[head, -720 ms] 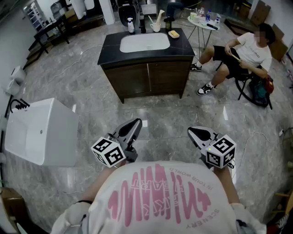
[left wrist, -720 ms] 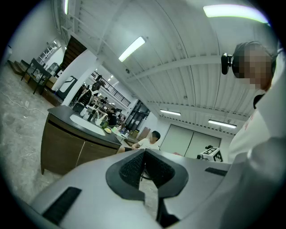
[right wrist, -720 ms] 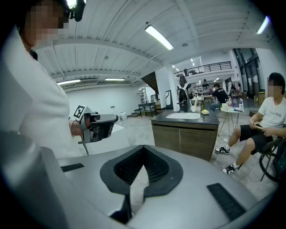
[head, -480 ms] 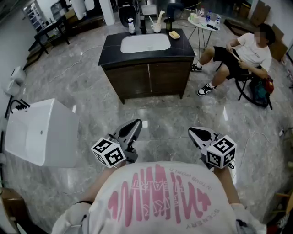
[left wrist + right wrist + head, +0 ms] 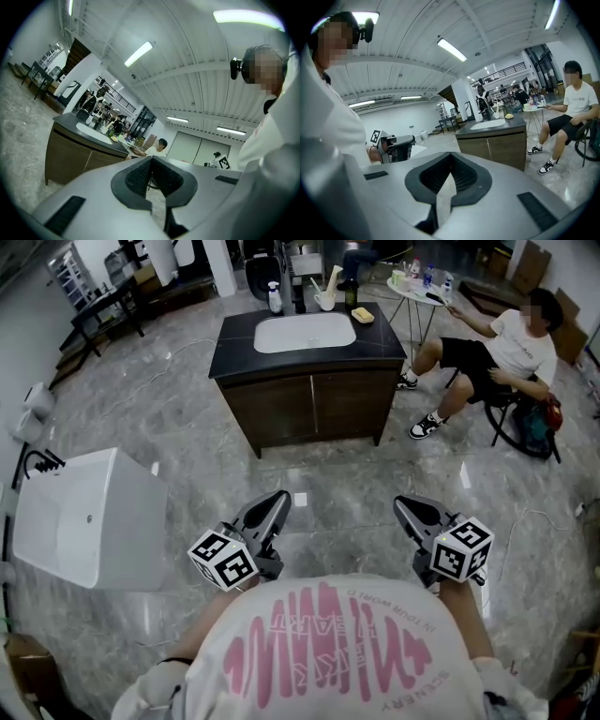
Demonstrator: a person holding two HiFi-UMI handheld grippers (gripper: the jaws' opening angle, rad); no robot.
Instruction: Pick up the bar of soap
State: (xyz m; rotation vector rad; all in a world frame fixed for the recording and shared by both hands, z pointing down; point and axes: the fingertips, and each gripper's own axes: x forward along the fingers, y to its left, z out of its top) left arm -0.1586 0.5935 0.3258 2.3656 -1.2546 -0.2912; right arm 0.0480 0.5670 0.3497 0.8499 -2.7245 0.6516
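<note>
1. The left tool sits at the lower left of the head view. Its jaws are closed tip to tip with nothing between them, as the left gripper view shows.
2. The right tool sits at the lower right, its jaws likewise pressed together and empty.
3. Compared with the earlier head view, both tools lie a little lower and further right in the frame. Their pose and the gap between them are the same, and both are held over the marble floor, just above the wearer's white shirt.
4. The bar of soap is a small yellow block at the back right corner of the dark surface, right of the white sink. It is well apart from both tools.
5. The soap, the surface and the wooden cabinet below it have slid slightly down and right in the picture since the earlier frame. The soap keeps its place on the surface.
6. A spray bottle and a cup stand along the back edge of the surface, left of the soap, as before.
7. The seated person at the upper right now stretches an arm toward the small round table. Earlier both hands were held close in front of the body.
8. The white tub at the left edge sits slightly lower in the frame than it did.
</note>
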